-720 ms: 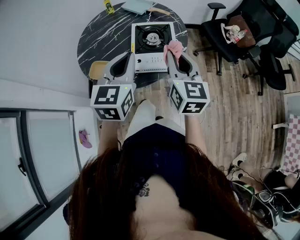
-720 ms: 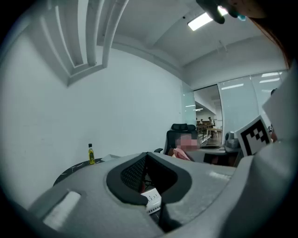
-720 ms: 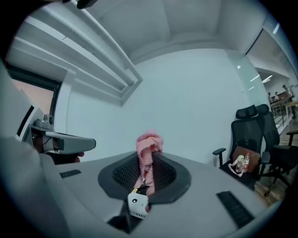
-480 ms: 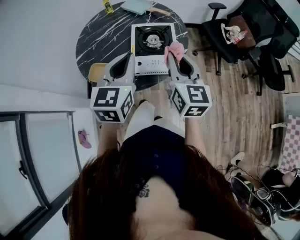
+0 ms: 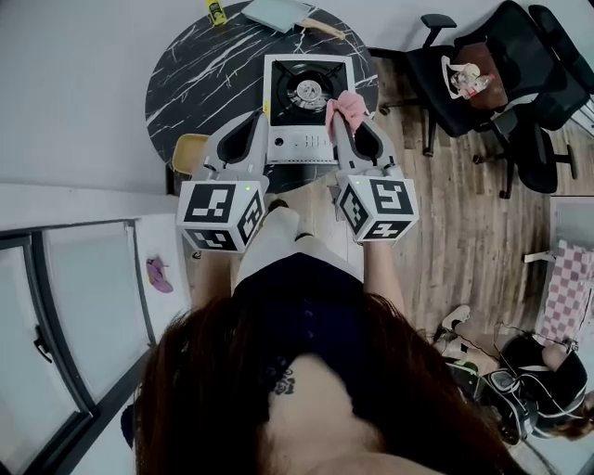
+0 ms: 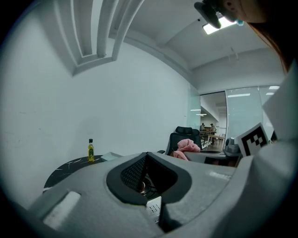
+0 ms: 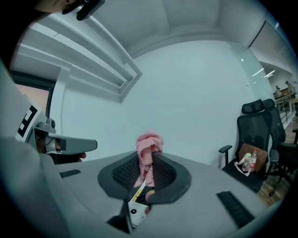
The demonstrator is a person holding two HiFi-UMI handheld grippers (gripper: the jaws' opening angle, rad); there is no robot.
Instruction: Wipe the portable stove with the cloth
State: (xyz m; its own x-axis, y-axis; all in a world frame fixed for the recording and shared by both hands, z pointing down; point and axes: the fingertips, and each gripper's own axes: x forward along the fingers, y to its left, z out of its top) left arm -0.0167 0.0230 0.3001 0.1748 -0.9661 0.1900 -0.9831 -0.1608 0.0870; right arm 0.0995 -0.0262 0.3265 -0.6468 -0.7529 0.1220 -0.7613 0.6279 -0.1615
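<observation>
Pink cloth clamped in right gripper, poised at right edge of portable stove; left gripper closed, empty. Wiping judged barely begun.

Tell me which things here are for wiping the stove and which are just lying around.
For the job: portable stove, pink cloth in the right gripper.
Lying about: yellow bottle, black office chair, pale board behind the stove.
</observation>
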